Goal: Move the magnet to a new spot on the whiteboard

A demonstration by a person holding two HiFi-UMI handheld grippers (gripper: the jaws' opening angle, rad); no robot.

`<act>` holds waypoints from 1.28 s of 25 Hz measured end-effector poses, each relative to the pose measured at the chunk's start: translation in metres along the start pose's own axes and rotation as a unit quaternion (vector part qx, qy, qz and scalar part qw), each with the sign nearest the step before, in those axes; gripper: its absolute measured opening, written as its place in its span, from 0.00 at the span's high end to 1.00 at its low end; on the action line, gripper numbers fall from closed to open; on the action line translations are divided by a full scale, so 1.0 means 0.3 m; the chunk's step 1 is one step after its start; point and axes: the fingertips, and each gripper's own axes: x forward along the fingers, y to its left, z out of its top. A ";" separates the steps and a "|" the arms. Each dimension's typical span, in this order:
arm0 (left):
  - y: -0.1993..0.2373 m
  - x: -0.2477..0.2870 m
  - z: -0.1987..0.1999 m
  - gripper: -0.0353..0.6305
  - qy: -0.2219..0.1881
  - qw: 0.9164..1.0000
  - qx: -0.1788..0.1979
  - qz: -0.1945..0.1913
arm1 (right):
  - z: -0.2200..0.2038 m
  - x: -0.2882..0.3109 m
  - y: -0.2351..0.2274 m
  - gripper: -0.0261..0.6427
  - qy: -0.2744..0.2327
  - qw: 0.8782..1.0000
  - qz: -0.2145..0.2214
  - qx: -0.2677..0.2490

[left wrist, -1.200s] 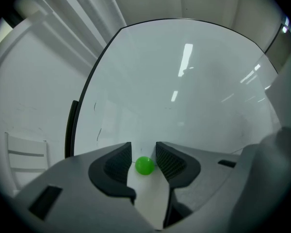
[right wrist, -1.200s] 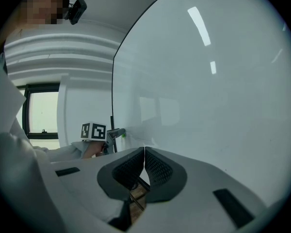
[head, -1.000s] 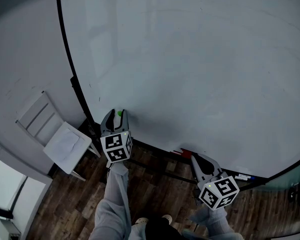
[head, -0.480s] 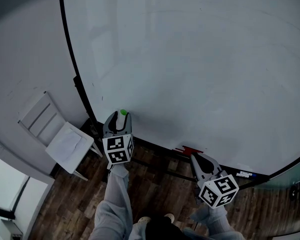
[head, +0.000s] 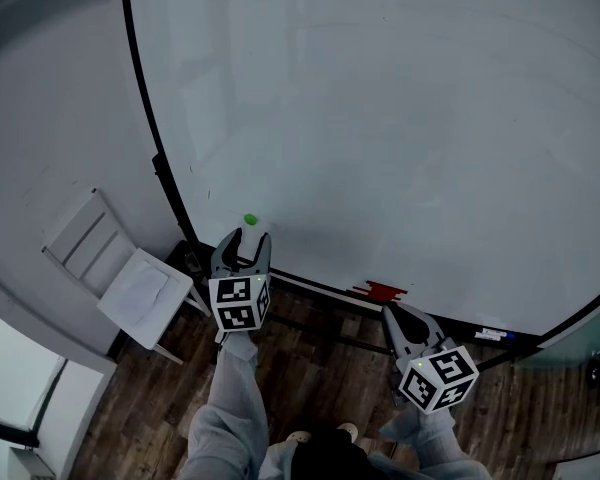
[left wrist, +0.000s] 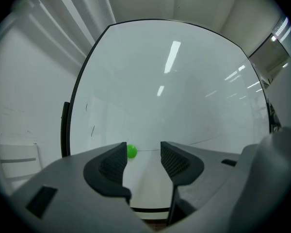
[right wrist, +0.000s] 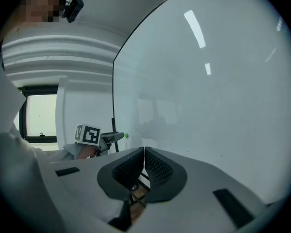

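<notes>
A small green magnet (head: 250,221) sticks to the whiteboard (head: 400,128) near its lower left corner. My left gripper (head: 248,240) sits just short of it, pointing level at the board. Its jaws have just been opening and now stand wide, with nothing between the pads. In the left gripper view the magnet (left wrist: 131,151) shows just past the left fingertip (left wrist: 117,155), on the board and apart from the left gripper (left wrist: 143,153). My right gripper (head: 389,314) hangs lower right near the board's tray. In its own view the right gripper (right wrist: 144,152) is shut and empty.
A white chair (head: 115,273) stands left of the board's black frame (head: 155,158). A red item (head: 382,291) and markers (head: 495,334) lie on the tray along the board's lower edge. Dark wood floor (head: 310,368) lies below, with the person's legs.
The left gripper's jaws opened off the green magnet and drew back a little from the board. The magnet stays on the board. The right gripper shifted only slightly.
</notes>
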 end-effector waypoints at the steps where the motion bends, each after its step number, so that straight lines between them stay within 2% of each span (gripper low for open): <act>1: -0.008 -0.009 -0.001 0.63 0.002 1.000 0.000 -0.005 | -0.001 -0.010 0.003 0.92 -0.001 1.000 -0.002 0.001; 9: -0.112 -0.089 -0.033 0.63 0.027 0.998 -0.001 -0.059 | -0.024 -0.093 0.025 0.92 -0.014 0.999 -0.027 0.016; 18: -0.294 -0.177 -0.052 0.63 0.040 0.990 -0.005 -0.135 | -0.039 -0.190 0.011 0.92 -0.034 0.997 -0.068 0.028; 27: -0.460 -0.271 -0.016 0.63 0.036 0.976 -0.007 -0.214 | -0.047 -0.289 -0.008 0.92 -0.050 0.992 -0.113 0.032; 32: -0.558 -0.357 0.003 0.63 0.035 0.960 -0.005 -0.276 | -0.059 -0.345 -0.024 0.92 -0.054 0.988 -0.138 0.030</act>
